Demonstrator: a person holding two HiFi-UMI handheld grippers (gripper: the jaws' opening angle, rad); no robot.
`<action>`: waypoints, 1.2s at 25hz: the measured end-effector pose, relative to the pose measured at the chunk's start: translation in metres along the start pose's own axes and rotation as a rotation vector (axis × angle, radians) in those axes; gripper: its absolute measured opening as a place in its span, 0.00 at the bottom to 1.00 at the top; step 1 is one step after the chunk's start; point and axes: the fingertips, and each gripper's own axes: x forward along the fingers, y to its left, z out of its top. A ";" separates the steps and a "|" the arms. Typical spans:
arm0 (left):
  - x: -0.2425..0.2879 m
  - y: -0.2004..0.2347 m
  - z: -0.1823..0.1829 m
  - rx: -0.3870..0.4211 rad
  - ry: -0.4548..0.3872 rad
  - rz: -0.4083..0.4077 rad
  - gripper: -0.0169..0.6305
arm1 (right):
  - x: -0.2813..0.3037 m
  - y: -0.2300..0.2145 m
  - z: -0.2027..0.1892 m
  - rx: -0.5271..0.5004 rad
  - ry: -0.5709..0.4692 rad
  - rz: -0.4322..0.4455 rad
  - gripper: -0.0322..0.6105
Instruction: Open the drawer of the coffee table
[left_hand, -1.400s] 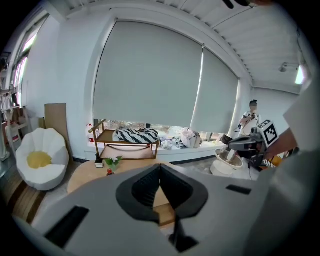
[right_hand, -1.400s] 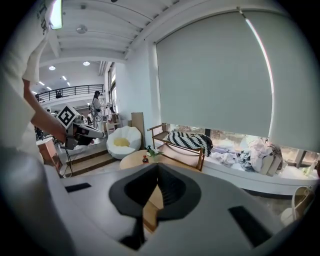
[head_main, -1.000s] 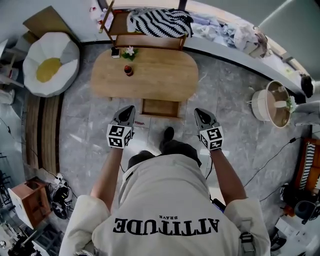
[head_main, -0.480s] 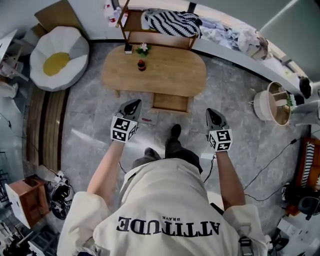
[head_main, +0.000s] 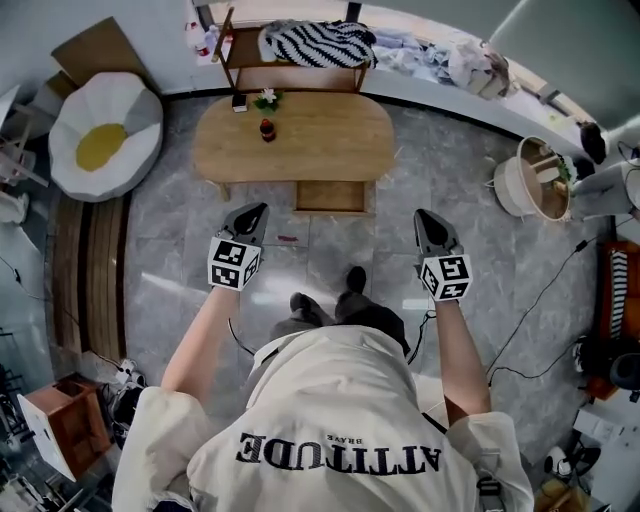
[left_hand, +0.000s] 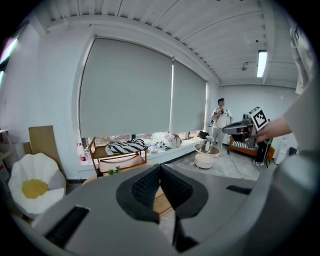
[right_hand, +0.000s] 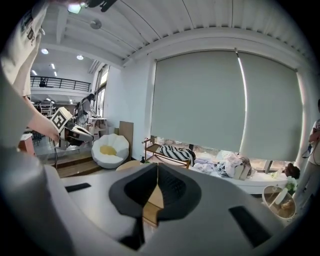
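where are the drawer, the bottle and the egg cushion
drawer (head_main: 330, 197), head view, its wooden middle
bottle (head_main: 267, 131), head view, its dark body
egg cushion (head_main: 100, 147), head view, its yellow yolk

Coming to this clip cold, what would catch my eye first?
The oval wooden coffee table sits at top centre of the head view, its drawer pulled out on the near side. Below it, the left gripper and right gripper hang shut and empty, short of the table. At far left lies a white cushion shaped like a fried egg.
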 end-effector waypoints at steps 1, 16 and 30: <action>-0.002 -0.004 0.003 -0.007 -0.009 0.008 0.06 | -0.006 -0.003 0.001 -0.003 -0.007 0.002 0.08; -0.006 -0.054 0.047 0.001 -0.079 0.103 0.06 | -0.034 -0.050 0.000 -0.039 -0.011 0.117 0.08; -0.006 -0.051 0.054 0.005 -0.083 0.132 0.06 | -0.030 -0.065 0.009 -0.021 -0.040 0.126 0.08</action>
